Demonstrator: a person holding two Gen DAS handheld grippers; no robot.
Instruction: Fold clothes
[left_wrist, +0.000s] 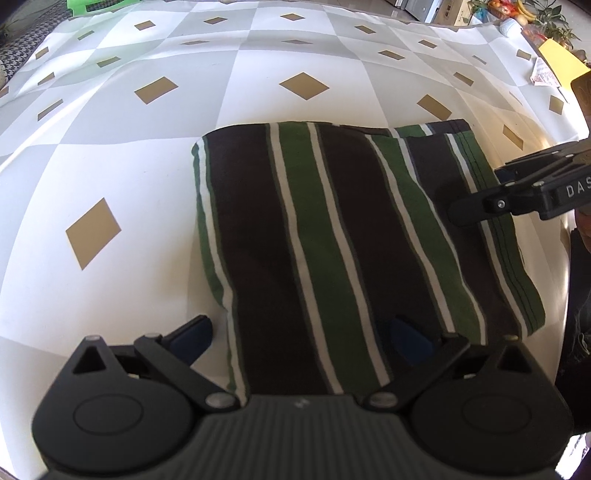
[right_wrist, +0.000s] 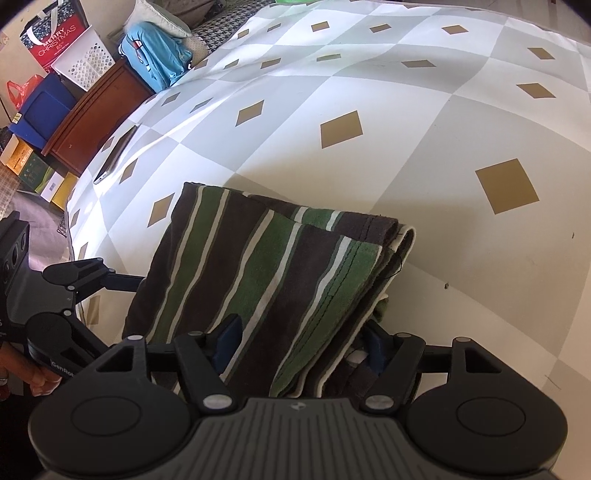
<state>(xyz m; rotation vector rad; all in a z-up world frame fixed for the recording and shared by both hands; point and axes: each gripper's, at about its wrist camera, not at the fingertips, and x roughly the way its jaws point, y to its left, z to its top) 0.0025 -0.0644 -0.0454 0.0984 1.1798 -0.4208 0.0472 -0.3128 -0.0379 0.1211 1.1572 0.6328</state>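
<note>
A folded garment (left_wrist: 332, 236) with brown, green and white stripes lies flat on the diamond-patterned tablecloth (left_wrist: 258, 92). My left gripper (left_wrist: 303, 338) stands open at its near edge, one finger on the cloth beside the garment's left side and the other resting on top of it. In the right wrist view the same garment (right_wrist: 258, 266) shows its stacked hem layers at the right. My right gripper (right_wrist: 303, 339) is open and straddles that layered edge, one pad on top and one beside the hem. One of its fingers (left_wrist: 465, 214) shows over the garment's right edge.
A flat phone-like device (right_wrist: 114, 155) lies near the table's left edge. Beyond it stand a wooden cabinet (right_wrist: 96, 110), a light blue bundle (right_wrist: 155, 55) and boxes. Yellow paper (left_wrist: 557, 62) sits at the far right corner. A hand (right_wrist: 37, 380) holds the left gripper.
</note>
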